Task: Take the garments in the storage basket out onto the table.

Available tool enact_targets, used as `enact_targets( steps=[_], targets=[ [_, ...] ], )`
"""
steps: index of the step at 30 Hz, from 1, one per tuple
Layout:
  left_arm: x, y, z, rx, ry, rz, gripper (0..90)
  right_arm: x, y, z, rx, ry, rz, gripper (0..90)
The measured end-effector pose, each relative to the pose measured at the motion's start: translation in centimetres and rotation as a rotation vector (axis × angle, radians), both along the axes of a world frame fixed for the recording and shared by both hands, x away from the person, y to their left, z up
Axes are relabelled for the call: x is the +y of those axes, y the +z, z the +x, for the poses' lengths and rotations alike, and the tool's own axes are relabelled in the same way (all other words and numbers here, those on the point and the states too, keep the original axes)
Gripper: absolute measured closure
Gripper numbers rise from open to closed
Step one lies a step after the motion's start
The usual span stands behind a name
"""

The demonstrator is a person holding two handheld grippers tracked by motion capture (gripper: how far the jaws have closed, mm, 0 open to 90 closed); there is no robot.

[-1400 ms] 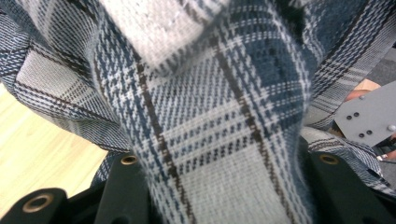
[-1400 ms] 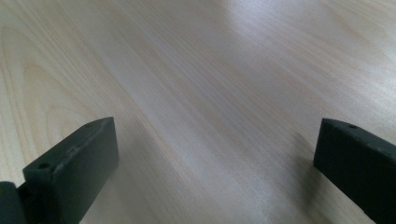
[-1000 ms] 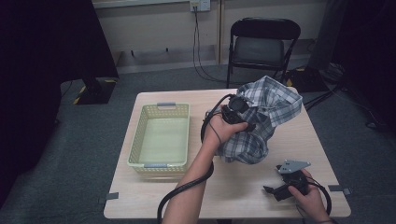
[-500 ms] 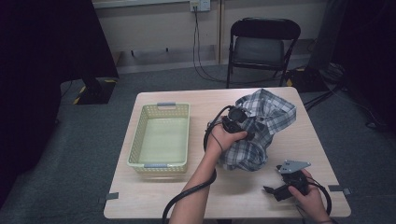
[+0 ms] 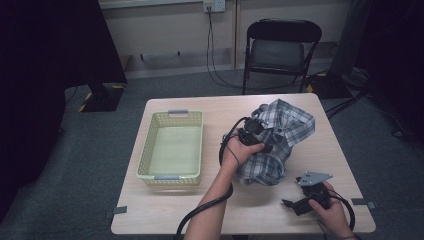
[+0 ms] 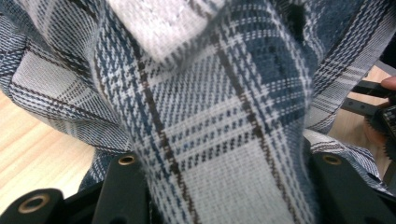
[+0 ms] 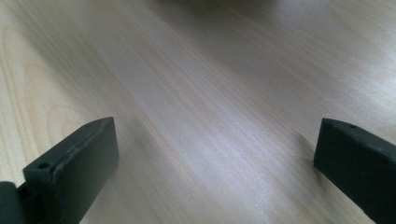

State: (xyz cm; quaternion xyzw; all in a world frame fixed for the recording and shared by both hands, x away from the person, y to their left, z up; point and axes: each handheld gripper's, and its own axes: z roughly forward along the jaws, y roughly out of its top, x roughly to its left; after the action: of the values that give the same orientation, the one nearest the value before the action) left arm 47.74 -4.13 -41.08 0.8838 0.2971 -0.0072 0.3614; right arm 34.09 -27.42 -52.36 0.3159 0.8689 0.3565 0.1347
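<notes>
Plaid blue-and-white cotton shirt [image 5: 277, 137] lies bunched at frame centre-right on the pale wooden table [image 5: 250, 210], clamped by the left gripper [image 5: 250, 136] for transfer. Right gripper [image 5: 305, 196], lower right, rests with jaws apart, holding nothing, clear of the work.

The plaid shirt [image 6: 205, 121] is soft woven cloth with a slightly fuzzy nap (blue, white and brown threads), bunched on a smooth, faintly glossy pale wood table [image 7: 196, 93], beside a matt plastic lattice basket [image 5: 172, 145].

Lab-like recording room: black curtains [image 5: 60, 45], folding chair [image 5: 282, 50], wall socket [image 5: 209, 6], grey carpet [image 5: 75, 170].
</notes>
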Motion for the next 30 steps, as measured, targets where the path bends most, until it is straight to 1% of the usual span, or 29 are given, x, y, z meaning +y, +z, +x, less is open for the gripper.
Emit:
enact_targets(
  steps=[1,4,5,6,8,11,15,20,30],
  targets=[
    [0.0,-0.1,0.0,0.002,-0.003,0.005,50.9,0.0,0.0,0.0,0.0,0.0,0.0,0.0],
    [0.0,-0.7,0.1,0.013,0.006,-0.001,50.6,0.0,0.0,0.0,0.0,0.0,0.0,0.0],
    [0.1,-1.1,0.2,0.019,0.01,0.004,50.3,0.0,0.0,0.0,0.0,0.0,0.0,0.0],
    [0.1,-1.1,0.2,0.019,0.01,0.004,50.2,0.0,0.0,0.0,0.0,0.0,0.0,0.0],
    [0.0,-1.6,0.3,0.021,0.011,0.019,50.2,0.0,0.0,0.0,0.0,0.0,0.0,0.0],
    [0.0,-2.4,0.4,0.039,0.014,0.033,49.7,0.0,0.0,0.0,-0.001,0.001,0.0,0.0],
    [0.0,-3.2,0.5,0.048,0.021,0.05,49.5,0.0,0.0,0.0,-0.001,0.001,0.0,0.0],
    [0.1,-3.8,0.5,0.062,0.022,0.048,49.0,0.0,0.0,0.0,-0.001,0.001,-0.001,0.0],
    [0.2,-4.5,0.6,0.068,0.038,0.049,48.2,0.0,0.0,0.0,0.0,0.001,0.0,0.0]
  ],
)
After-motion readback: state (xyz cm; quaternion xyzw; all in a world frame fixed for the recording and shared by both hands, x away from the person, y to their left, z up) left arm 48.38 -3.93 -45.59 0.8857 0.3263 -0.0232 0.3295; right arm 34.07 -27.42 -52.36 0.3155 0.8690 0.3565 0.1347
